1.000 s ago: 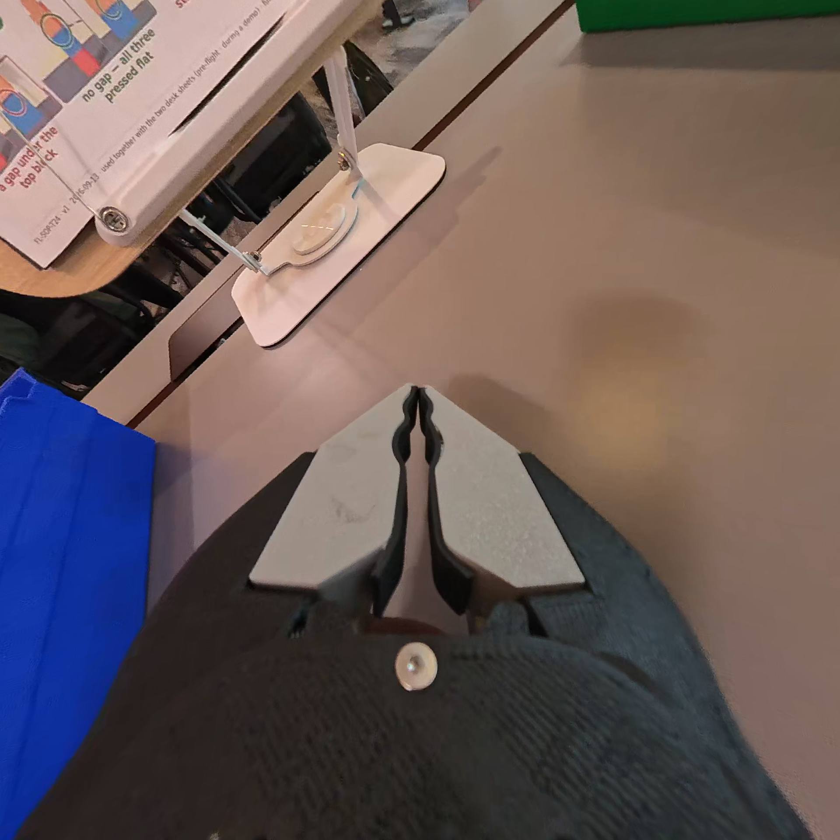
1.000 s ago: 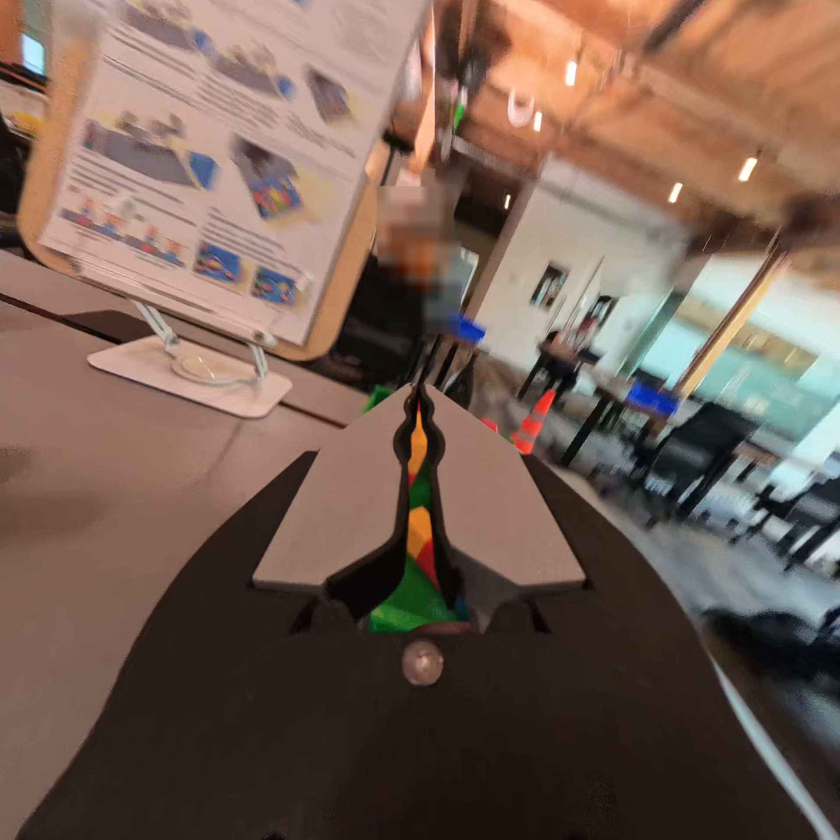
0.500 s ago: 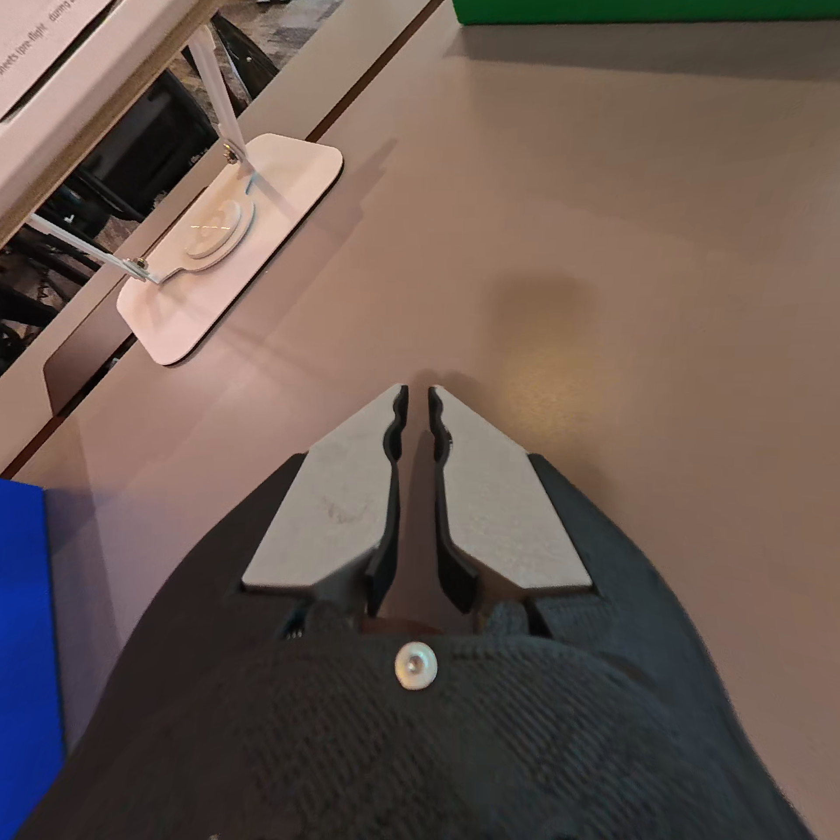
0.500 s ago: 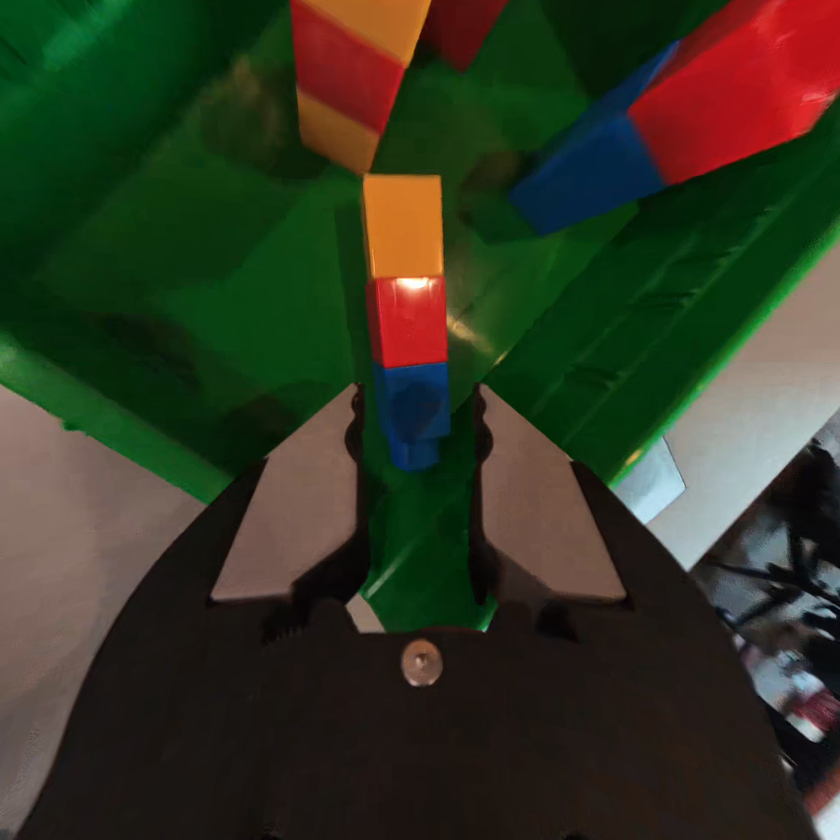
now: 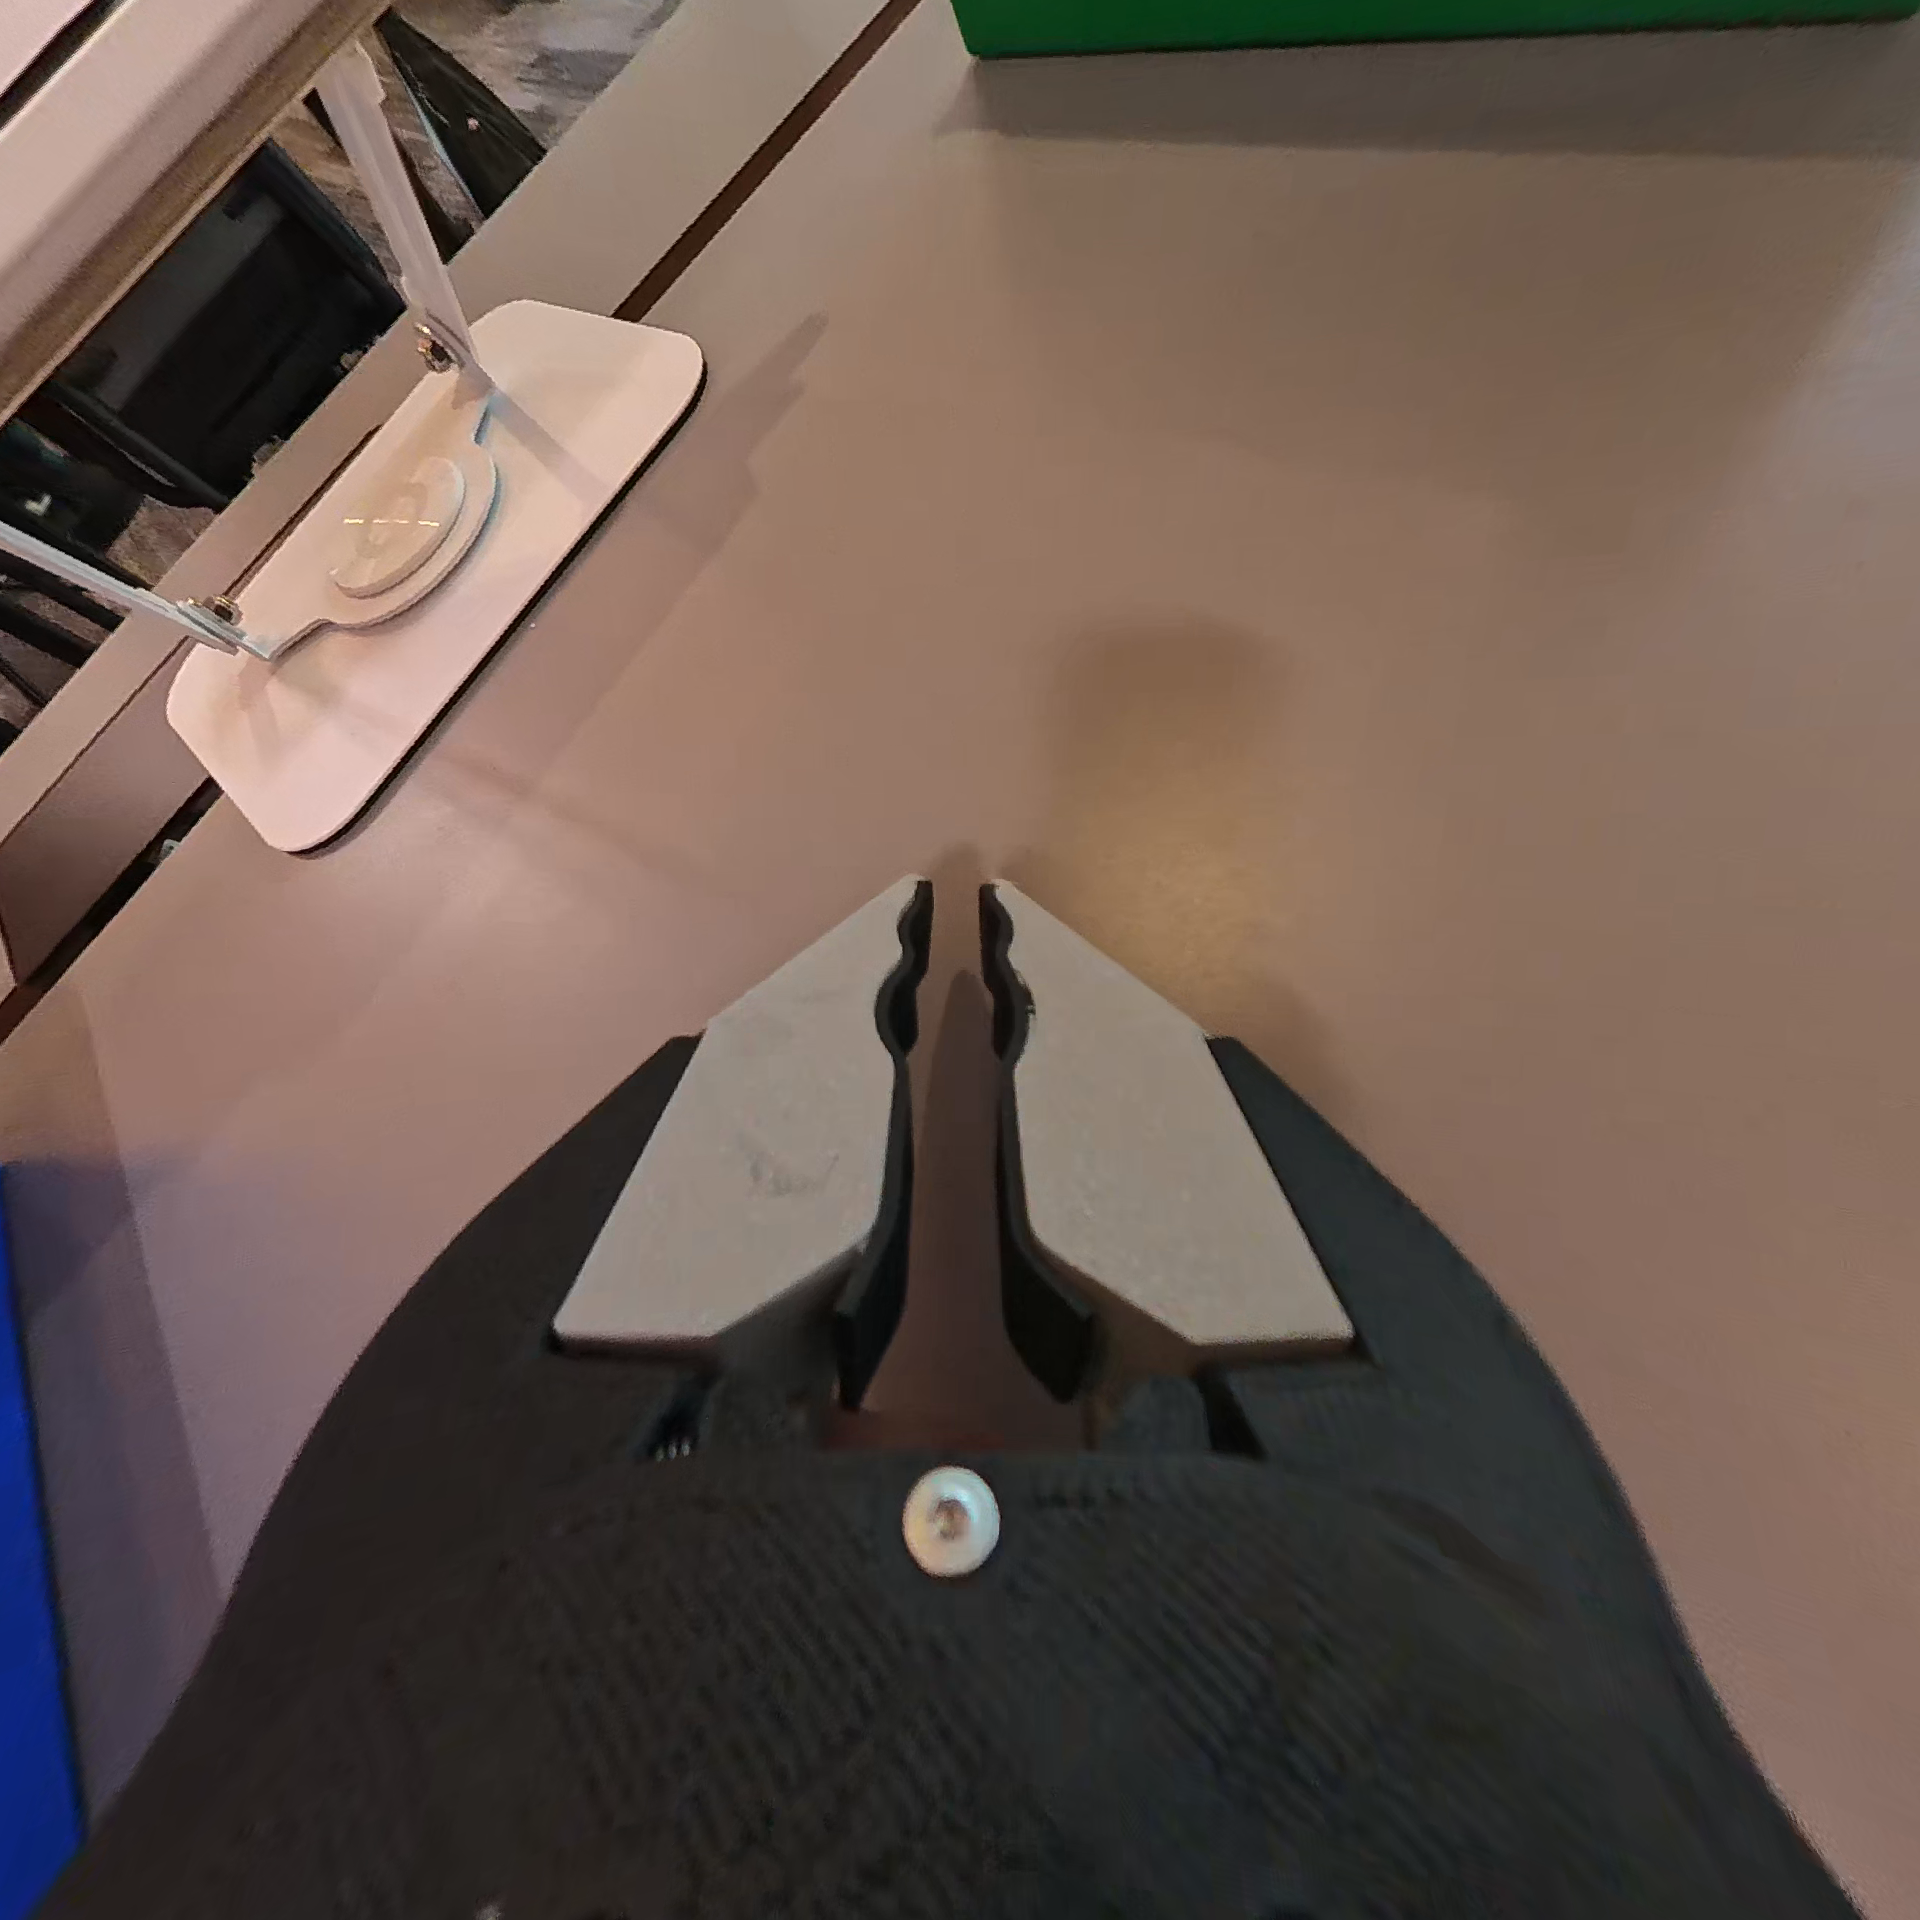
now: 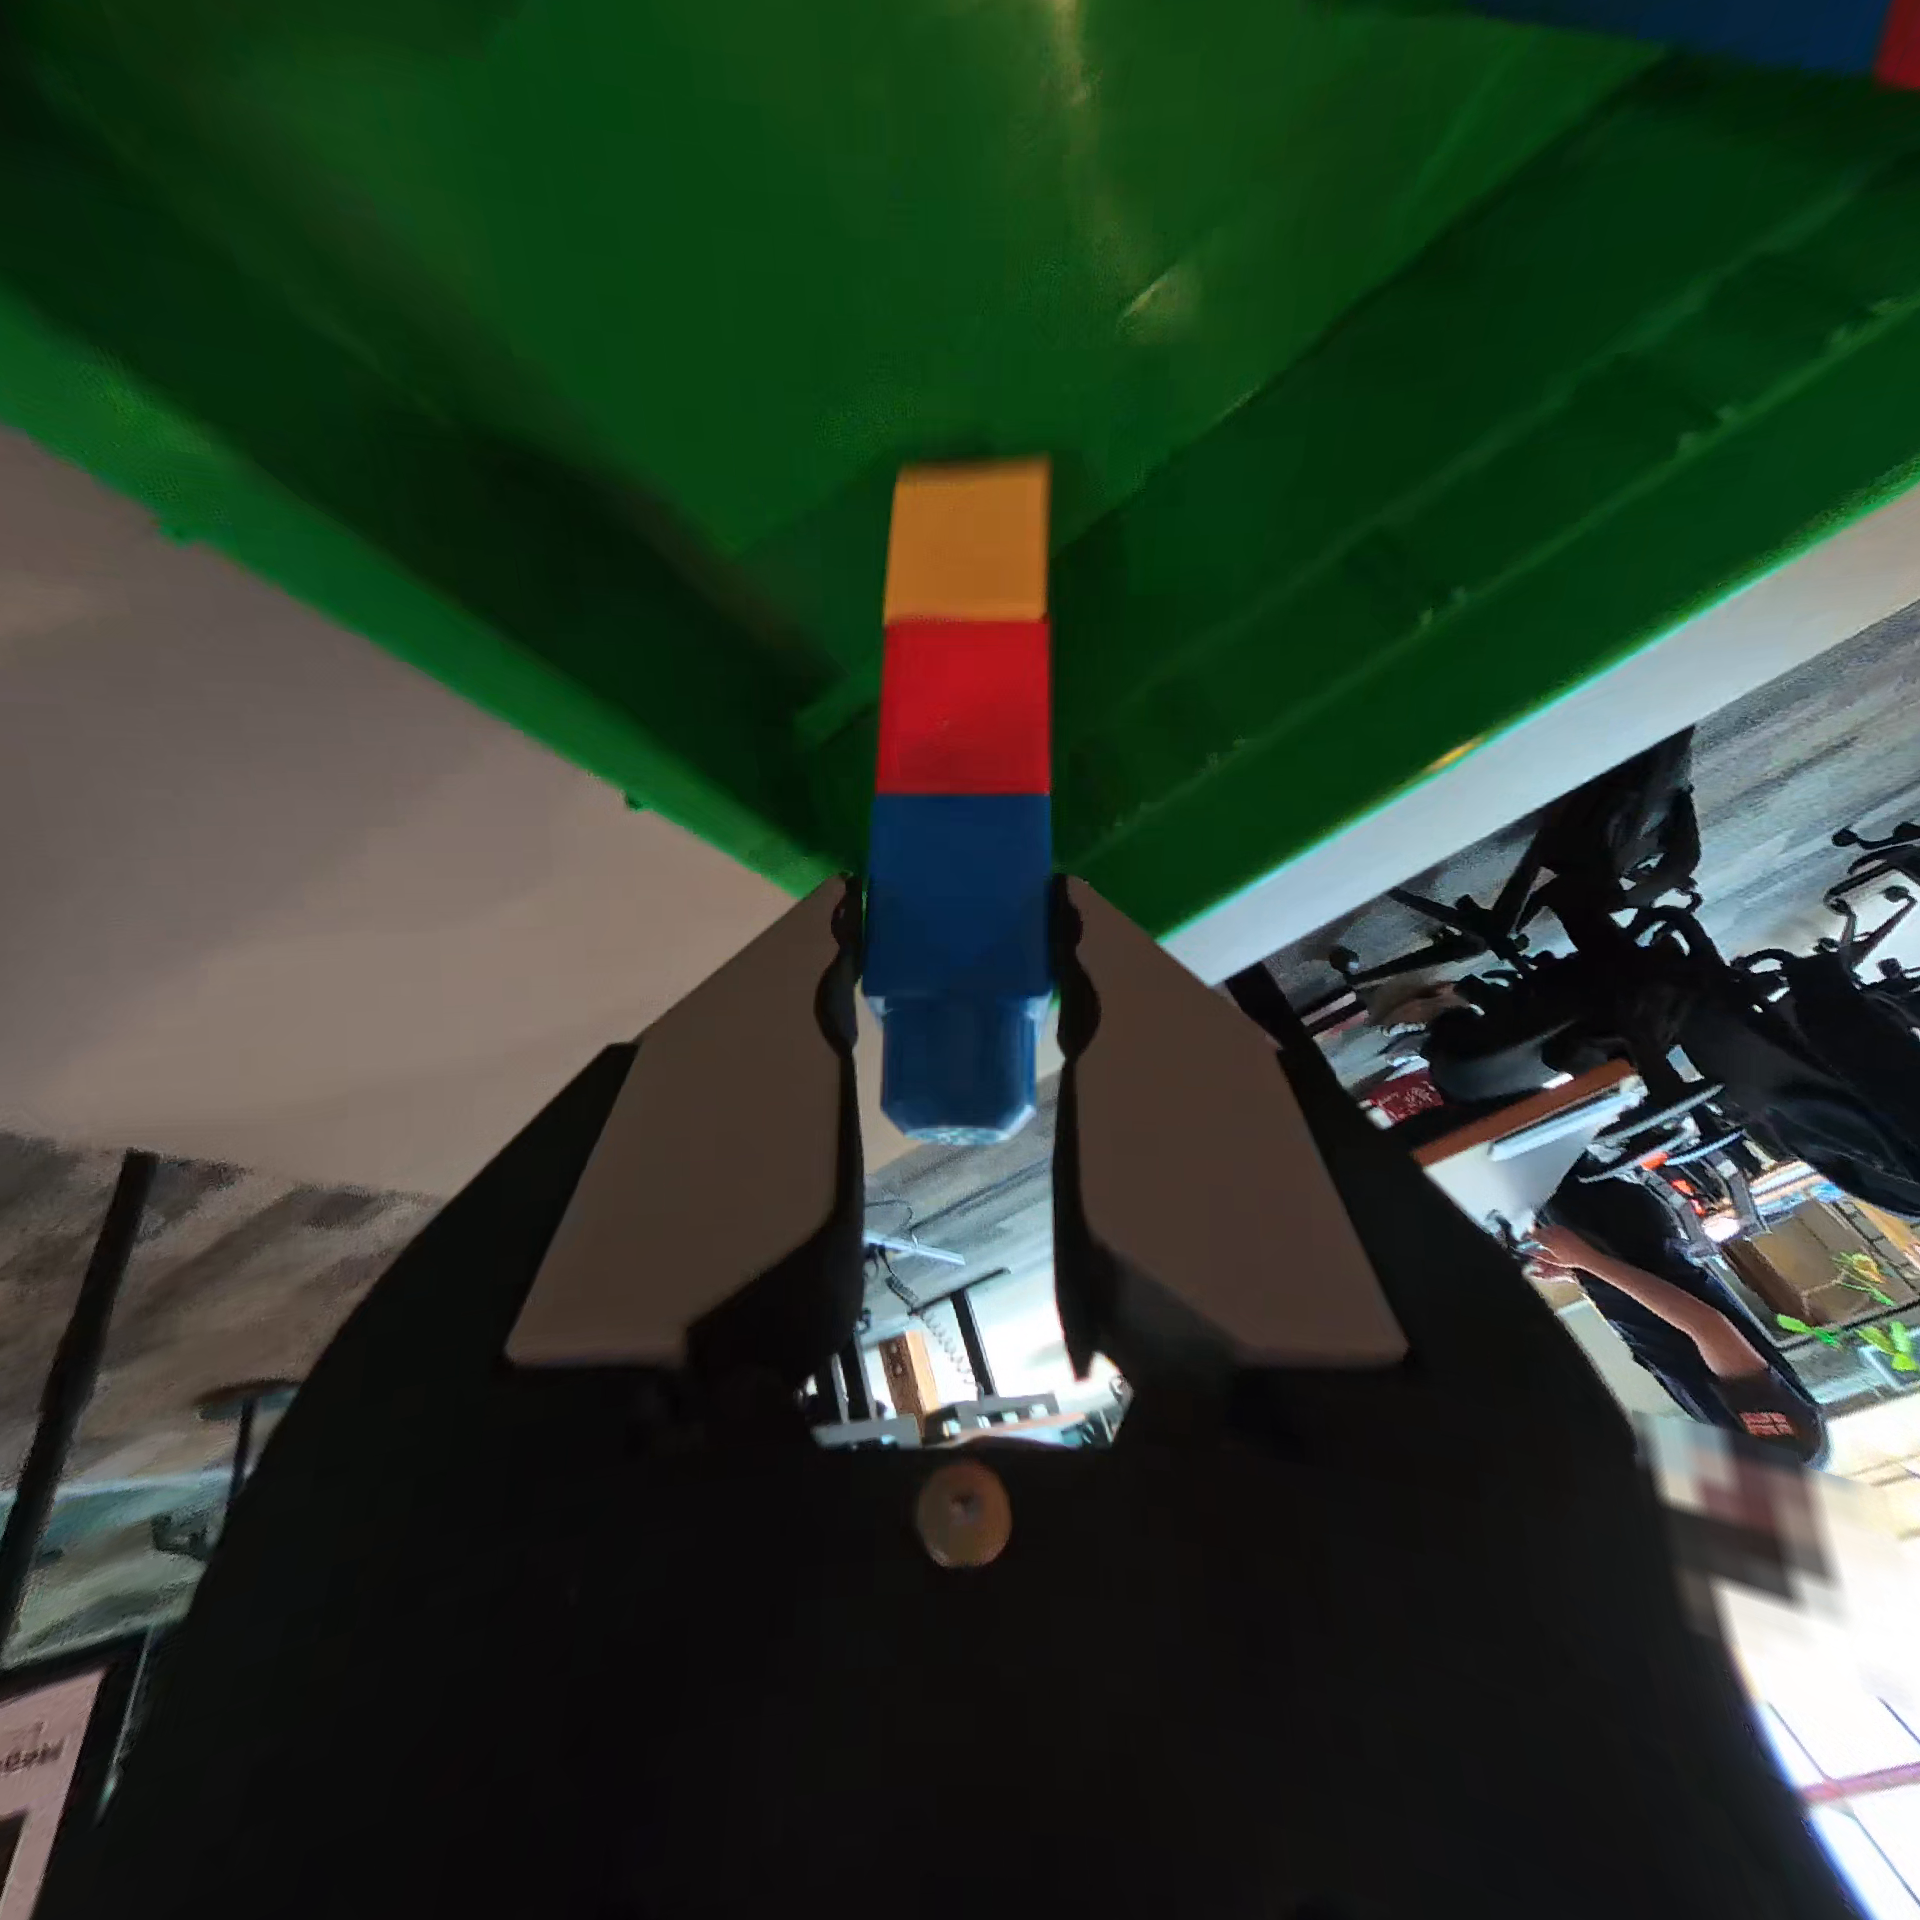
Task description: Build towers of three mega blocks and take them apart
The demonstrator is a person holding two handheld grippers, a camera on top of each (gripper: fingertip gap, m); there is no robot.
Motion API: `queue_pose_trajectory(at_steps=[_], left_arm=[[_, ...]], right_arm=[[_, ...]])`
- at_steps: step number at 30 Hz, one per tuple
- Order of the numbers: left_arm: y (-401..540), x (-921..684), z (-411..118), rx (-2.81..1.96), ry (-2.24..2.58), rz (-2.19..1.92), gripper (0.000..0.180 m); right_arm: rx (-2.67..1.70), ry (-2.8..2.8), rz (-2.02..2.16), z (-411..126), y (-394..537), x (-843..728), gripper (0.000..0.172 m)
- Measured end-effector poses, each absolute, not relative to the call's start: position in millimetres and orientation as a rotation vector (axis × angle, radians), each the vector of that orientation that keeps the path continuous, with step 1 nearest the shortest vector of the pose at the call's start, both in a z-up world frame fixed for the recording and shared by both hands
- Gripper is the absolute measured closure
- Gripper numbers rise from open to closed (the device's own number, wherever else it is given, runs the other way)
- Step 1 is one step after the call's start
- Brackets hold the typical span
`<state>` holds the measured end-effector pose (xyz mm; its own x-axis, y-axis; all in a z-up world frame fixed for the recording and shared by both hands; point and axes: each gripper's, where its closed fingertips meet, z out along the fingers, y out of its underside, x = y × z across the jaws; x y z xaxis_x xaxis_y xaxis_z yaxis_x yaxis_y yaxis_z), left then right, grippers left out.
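Three blocks make one tower (image 6: pixel 964 717) in the right wrist view: yellow block (image 6: pixel 966 540) farthest out, red block (image 6: pixel 964 707) in the middle, blue block (image 6: pixel 958 894) nearest the camera with its stud pointing back toward the claw body; right claw (image 6: pixel 958 925) pinches the blue block, both dark pads (image 6: pixel 1068 935) pressed on its two sides; tower runs straight out along the fingers, over a green bin (image 6: pixel 520 260); whether the yellow end touches the bin floor, cannot tell; bin rim edge sits just behind the fingertips; another blue and red piece (image 6: pixel 1766 31) shows at the top right corner of the bin, cut off by the frame; pale bench (image 6: pixel 260 779) beside the bin on the left; office chairs (image 6: pixel 1714 987) and a person's arm (image 6: pixel 1662 1320) in the background, right side.

Left claw (image 5: pixel 956 894) hangs over bare brown bench (image 5: pixel 1351 520); fingers slightly parted, narrow slit between the wavy pads (image 5: pixel 904 987), nothing in it; white stand base (image 5: pixel 436 571) on the bench to the left, thin metal legs rising from it; green bin edge (image 5: pixel 1403 26) at the top; blue bin (image 5: pixel 31 1507) sliver at the left edge.
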<state>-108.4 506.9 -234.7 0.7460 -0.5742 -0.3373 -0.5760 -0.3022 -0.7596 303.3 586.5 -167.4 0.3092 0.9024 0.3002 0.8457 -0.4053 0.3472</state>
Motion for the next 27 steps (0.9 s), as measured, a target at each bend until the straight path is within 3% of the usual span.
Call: queue_pose_trajectory(at_steps=[11, 16, 18, 19, 20, 21, 27], left_arm=[[505, -108, -231, -1.975, 0.837, -0.040, 0.174], [504, -107, -232, -1.981, 0.846, -0.047, 0.173], [504, -107, -233, -1.983, 0.852, -0.044, 0.174], [504, -107, -233, -1.982, 0.851, -0.044, 0.174], [504, -107, -232, -1.981, 0.850, -0.046, 0.174], [504, -107, -232, -1.981, 0.848, -0.049, 0.174], [504, -106, -233, -1.981, 0.855, -0.051, 0.174]], right_arm=[[2.393, 1.716, 0.764, -163, 601, 265, 0.140], [2.390, 1.756, 0.713, -162, 605, 252, 0.168], [2.430, 1.751, 0.670, -165, 606, 245, 0.172], [2.453, 1.749, 0.661, -168, 608, 243, 0.166], [2.473, 1.737, 0.664, -171, 610, 244, 0.145], [2.479, 1.713, 0.651, -176, 609, 247, 0.138], [2.576, 1.665, 0.280, -221, 584, 247, 0.130]])
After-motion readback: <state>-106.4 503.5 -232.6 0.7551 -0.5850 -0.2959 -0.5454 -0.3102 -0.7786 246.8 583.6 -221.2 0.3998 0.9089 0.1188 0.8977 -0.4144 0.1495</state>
